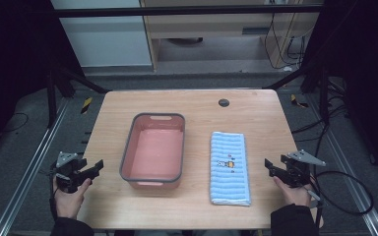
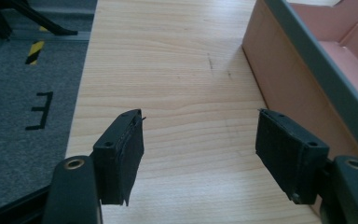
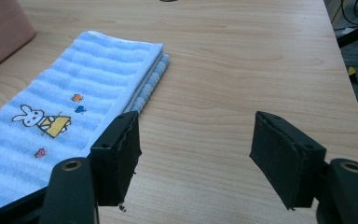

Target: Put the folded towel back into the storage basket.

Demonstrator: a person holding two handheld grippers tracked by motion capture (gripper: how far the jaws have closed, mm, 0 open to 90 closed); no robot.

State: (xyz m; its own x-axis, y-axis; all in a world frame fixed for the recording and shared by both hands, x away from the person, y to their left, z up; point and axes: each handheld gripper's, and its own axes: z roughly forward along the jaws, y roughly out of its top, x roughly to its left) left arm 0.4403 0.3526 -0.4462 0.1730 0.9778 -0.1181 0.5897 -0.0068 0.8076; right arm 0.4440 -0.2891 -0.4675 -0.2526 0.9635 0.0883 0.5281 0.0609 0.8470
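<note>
Spanning most of the high view, the table [image 1: 197, 105] is pale wood, with a small dark round hole [image 1: 223, 103] near its far edge. Left of centre on it sits a pink tub [image 1: 153, 175] with a grey rim, open side up and nothing visible inside. Right of the tub, apart from it, lies a folded towel [image 1: 230, 167], blue and white in stripes, with a small rabbit picture near its middle; its long side runs toward the far edge.

At the table's left edge a hand [image 1: 70, 197] holds the left gripper [image 1: 97, 167], which points toward the tub's near left corner. Its jaws are spread wide with bare wood between them, and the tub's wall stands just beside the right jaw in the left gripper view.

At the right edge the other hand [image 1: 291, 192] holds the right gripper [image 1: 267, 165], aimed at the towel. Its jaws also stand wide apart over bare wood, holding nothing, the towel's folded edge just beside the left jaw in the right gripper view.
</note>
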